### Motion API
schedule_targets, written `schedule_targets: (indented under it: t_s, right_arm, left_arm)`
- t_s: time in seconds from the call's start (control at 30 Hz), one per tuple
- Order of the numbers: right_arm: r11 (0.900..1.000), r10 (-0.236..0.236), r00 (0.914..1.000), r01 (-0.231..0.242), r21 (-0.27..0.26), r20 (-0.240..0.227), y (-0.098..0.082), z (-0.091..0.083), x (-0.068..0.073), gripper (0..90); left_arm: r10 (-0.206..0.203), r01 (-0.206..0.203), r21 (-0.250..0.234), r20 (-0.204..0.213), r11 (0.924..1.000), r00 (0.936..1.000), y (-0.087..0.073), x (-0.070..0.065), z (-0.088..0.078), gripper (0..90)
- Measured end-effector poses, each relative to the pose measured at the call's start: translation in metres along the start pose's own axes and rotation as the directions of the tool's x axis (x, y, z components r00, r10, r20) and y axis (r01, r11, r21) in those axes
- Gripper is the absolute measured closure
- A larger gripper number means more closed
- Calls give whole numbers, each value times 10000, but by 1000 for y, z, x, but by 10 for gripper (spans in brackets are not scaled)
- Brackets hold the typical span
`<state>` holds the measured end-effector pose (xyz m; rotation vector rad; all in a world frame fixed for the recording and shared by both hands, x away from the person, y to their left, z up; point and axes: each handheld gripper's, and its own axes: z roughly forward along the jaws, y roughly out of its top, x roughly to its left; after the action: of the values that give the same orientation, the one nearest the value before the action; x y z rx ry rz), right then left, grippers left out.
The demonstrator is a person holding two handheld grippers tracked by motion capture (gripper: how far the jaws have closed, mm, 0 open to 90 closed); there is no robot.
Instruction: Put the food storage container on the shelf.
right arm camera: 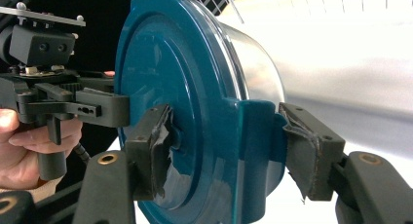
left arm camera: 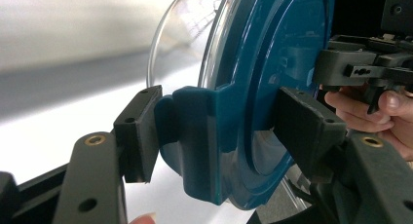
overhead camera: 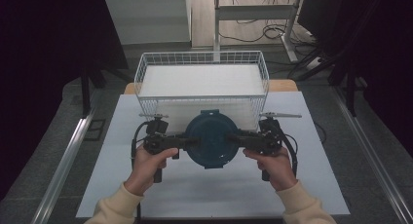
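Note:
A round clear container with a dark teal lid hangs between both grippers above the white table, just in front of the basket. My left gripper is shut on the lid's left latch tab and my right gripper on its right one. In the left gripper view the jaws of the left gripper pinch the teal tab, with the clear bowl beyond. In the right gripper view the right gripper clamps the opposite tab of the lid. Its pads look torn.
A white wire basket stands at the far side of the table, directly behind the container. The white table surface spreads below the hands. Dark curtains, a metal frame and cables lie beyond the table.

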<state>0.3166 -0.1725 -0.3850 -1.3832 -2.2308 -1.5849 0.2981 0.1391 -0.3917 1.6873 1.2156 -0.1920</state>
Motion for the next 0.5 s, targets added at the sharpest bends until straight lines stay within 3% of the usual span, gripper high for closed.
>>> schedule_targets:
  t_s: [0.5]
  right_arm:
    - [9953,-760,9971,758,-610,-8,66,-8,30,390]
  left_arm:
    - [557,-556,-652,-14,9963,9984,58,-17,-33,361]
